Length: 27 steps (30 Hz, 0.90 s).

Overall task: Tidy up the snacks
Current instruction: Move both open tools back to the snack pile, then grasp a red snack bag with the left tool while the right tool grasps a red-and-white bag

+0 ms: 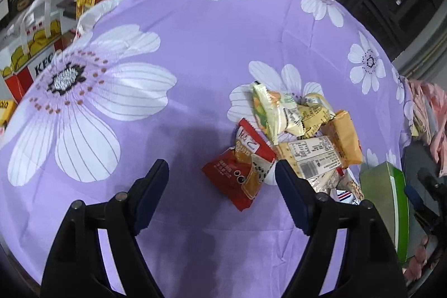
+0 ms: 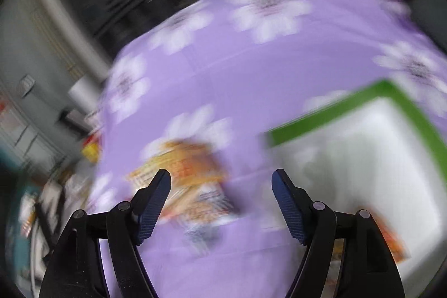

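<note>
Two grippers are in play and both stand with fingers spread wide, holding nothing: the left gripper (image 1: 222, 172) hangs over the purple flowered tablecloth (image 1: 195, 46) just beside the heap of snack packets (image 1: 301, 127), with the red packet (image 1: 241, 175) lying between its fingertips but seemingly below them, not pinched. The right gripper (image 2: 221, 182) has its fingers parted above an orange packet (image 2: 184, 161), and its view is badly smeared, so whether it touches anything cannot be told. The green-rimmed white box (image 2: 388, 91), near the heap on its right, is probably where the snacks belong; one orange wrapper (image 2: 391, 239) seems to lie inside it already. The main risk, as I judge it, is the heap itself: packets overlap loosely, so closing on the red one may drag or tip its neighbours, or catch two at once. Slippery foil could slide out of a shallow pinch, and a fast right-hand swing might knock the light box askew.
</note>
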{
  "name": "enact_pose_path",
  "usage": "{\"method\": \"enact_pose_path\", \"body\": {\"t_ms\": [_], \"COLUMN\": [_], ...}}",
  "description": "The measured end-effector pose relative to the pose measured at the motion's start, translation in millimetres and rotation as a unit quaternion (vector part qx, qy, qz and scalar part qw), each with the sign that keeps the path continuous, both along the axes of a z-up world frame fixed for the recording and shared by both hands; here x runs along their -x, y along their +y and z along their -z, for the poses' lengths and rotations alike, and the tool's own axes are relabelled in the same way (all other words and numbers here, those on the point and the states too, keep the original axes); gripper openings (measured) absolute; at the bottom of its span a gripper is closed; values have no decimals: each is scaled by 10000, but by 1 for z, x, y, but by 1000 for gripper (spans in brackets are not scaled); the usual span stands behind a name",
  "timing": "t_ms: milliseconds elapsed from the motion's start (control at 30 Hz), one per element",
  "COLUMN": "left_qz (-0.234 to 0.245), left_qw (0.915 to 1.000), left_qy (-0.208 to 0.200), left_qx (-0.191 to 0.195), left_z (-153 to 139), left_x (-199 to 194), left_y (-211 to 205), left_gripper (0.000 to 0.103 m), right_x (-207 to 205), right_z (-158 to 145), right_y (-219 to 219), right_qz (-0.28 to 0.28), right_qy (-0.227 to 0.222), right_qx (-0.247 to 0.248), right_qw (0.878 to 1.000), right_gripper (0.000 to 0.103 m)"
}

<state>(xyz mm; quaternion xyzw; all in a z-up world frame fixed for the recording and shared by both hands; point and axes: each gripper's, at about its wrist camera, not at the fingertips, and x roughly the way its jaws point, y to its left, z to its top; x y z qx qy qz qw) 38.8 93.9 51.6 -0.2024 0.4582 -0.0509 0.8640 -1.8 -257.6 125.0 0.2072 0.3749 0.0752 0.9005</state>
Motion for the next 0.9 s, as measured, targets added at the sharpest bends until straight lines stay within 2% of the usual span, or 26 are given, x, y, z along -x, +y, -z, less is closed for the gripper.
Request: {"method": "enact_pose_path", "body": {"t_ms": [67,167,267,300,367,433,500,600,733,833,900], "left_qz": [-35,-117,-127,-148,-138,-58,-82,-168,-157,-119,-96], "left_qw": [9999,9989,9967,9961,9965,9958,9944,9936,9944,9942,9940], "left_qy": [130,439,687,730,702,746,861,859,853,860,881], "left_qx": [22,130,415,482,437,519,606,713,610,635,635], "left_z": [4,12,19,20,18,19,23,24,24,24,25], "left_x": [-2,-5,-7,-7,-6,-7,-9,-9,-8,-10,-10], "left_y": [1,2,4,4,2,0,1,3,1,-2,-4], "left_gripper": [79,77,74,70,64,47,43,43,41,34,34], "right_x": [-14,-47,-78,-87,-105,-118,-128,-136,-142,-142,-137], "right_z": [1,10,25,31,46,58,68,79,89,96,94], "right_y": [32,85,134,148,172,185,194,207,216,214,210], "right_qz": [-514,-1331,-1963,-2091,-2392,-2597,-2746,-2809,-2900,-2965,-3006], "right_qy": [148,615,1000,1115,1362,1569,1735,1966,2151,2173,2105], "right_qx": [-108,-163,182,347,507,477,455,676,1011,976,916], "right_qw": [9985,9891,9753,9709,9600,9516,9447,9370,9271,9248,9257], "right_gripper": [75,75,75,75,75,75,75,75,75,75,74]}}
